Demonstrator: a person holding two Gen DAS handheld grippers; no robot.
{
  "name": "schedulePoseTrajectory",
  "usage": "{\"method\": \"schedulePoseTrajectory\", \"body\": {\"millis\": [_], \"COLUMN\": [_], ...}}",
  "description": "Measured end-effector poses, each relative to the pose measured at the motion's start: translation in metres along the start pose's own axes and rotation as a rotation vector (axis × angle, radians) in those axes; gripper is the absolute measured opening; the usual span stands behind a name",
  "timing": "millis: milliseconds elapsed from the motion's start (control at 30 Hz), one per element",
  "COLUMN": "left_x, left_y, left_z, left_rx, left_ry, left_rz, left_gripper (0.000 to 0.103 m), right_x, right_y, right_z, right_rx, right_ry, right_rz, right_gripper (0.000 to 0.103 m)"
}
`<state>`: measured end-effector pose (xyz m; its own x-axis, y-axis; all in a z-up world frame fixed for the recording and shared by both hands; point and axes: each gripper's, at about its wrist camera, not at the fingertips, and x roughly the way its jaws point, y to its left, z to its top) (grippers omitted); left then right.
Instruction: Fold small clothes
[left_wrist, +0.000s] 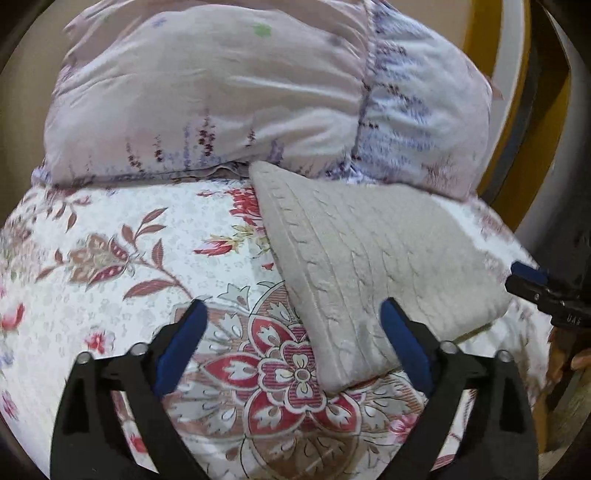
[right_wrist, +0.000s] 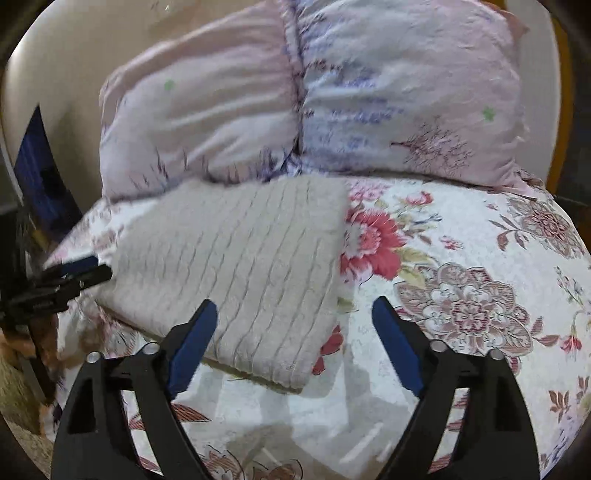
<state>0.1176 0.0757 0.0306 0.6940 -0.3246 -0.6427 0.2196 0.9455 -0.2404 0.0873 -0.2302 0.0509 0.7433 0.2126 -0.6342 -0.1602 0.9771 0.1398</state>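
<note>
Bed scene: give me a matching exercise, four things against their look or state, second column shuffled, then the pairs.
Things:
1. knit garment
2. pillow
3. bedsheet
4. left gripper

Look or state:
A. pale lilac with purple sprigs, lying at the far end of the bed
B. open, with nothing held
C. beige cable knit, folded flat into a rectangle
D. white with red and brown flowers, spread under everything

Pairs: 1-C, 2-A, 3-D, 4-B
</note>
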Motion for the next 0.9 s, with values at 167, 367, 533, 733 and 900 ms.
{"method": "schedulePoseTrajectory", "body": {"millis": [167,367,533,733,900], "left_x": [-0.007,-0.008,-0.007,0.001,0.008], "left_y": [0.006,-0.009,-0.028,-0.043,-0.046], "left_z": [-0.008,-0.025,-0.036,-0.045,-0.049], "left_rx": [-0.105,-0.06,0.023,0.069,0.078], "left_ry": [0.036,0.083,0.107,0.162,0.194], "left_rz": [0.004,0.079,0.108,0.154,0.185], "left_gripper": [0.101,0.101,0.101,0.101,0.101], "right_x": [-0.015,-0.013,-0.001,0.009,0.021], "right_y": [0.015,0.033,0.032,0.054,0.056], "right_z": [-0.004,-0.017,-0.026,-0.039,-0.045], "right_rx": [-0.054,-0.082,0.034,-0.036,-0.042], "right_ry": [-0.079,-0.066,0.038,0.082,0.134], "right_rz": [-0.126,-0.181,-0.042,-0.114,-0.166], "right_gripper": [0.102,0.102,0.102,0.102,0.102]}}
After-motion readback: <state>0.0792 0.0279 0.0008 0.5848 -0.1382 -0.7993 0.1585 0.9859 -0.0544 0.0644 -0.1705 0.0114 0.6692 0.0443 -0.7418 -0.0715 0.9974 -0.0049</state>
